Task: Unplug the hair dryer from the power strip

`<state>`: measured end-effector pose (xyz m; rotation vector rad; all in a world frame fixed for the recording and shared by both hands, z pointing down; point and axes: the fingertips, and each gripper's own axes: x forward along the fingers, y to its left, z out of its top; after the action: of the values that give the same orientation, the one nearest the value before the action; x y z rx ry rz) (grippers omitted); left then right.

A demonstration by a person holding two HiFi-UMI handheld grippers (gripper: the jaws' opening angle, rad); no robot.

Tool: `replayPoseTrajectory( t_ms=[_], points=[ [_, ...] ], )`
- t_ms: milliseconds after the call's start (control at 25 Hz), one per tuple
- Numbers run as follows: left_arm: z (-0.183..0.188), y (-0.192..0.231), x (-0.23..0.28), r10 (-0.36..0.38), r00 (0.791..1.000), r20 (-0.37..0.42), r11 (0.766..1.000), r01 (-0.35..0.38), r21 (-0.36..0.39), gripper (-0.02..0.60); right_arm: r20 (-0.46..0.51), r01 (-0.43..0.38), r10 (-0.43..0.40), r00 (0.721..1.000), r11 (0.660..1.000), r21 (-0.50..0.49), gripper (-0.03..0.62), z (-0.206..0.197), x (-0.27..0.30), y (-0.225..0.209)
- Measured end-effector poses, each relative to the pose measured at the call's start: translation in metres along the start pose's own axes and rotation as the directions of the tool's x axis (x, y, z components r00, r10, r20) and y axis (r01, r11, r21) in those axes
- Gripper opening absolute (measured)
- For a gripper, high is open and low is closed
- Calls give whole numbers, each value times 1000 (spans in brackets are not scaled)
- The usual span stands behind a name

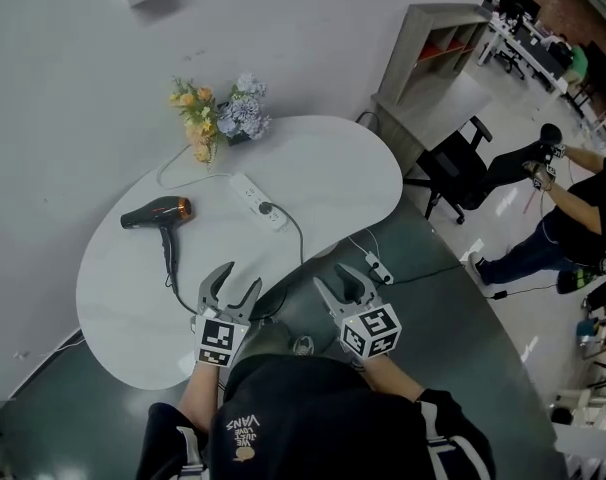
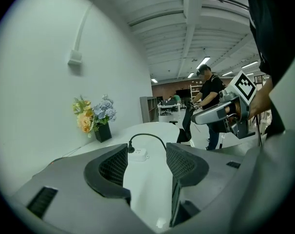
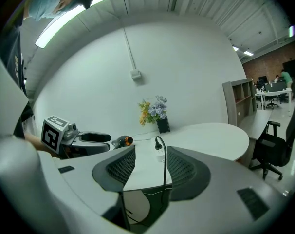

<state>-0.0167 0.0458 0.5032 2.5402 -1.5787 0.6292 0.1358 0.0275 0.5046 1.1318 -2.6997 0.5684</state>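
A black hair dryer (image 1: pixel 159 213) with an orange nozzle ring lies on the left part of the white table (image 1: pixel 333 168). Its black cord runs round to a plug (image 1: pixel 266 208) seated in the white power strip (image 1: pixel 257 200) near the table's middle. My left gripper (image 1: pixel 229 286) hovers open over the table's near edge, short of the strip (image 2: pixel 138 153). Over the floor just off the edge, my right gripper (image 1: pixel 341 286) is open too, with the strip and plug (image 3: pixel 158 144) seen ahead between its jaws. Neither holds anything.
A vase of flowers (image 1: pixel 221 116) stands at the table's far side by the wall. A second power strip (image 1: pixel 377 268) lies on the dark floor to the right. A black office chair (image 1: pixel 453 168), shelving and a standing person (image 1: pixel 568 208) are farther right.
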Motion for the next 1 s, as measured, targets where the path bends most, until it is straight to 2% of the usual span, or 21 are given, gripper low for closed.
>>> replayPoseTrajectory(
  t_ms=[360, 600, 1000],
  points=[
    [-3, 39, 34, -62, 997, -50, 996, 65, 64, 249, -21, 13, -13, 1000, 1000, 1, 184, 13, 42, 2],
    [-15, 55, 43, -96, 993, -73, 993, 100, 63, 252, -29, 32, -32, 999, 999, 3, 184, 16, 66, 6],
    [-25, 78, 56, -156, 987, -50, 987, 157, 22, 252, -32, 92, -92, 995, 996, -2, 184, 27, 101, 4]
  ],
)
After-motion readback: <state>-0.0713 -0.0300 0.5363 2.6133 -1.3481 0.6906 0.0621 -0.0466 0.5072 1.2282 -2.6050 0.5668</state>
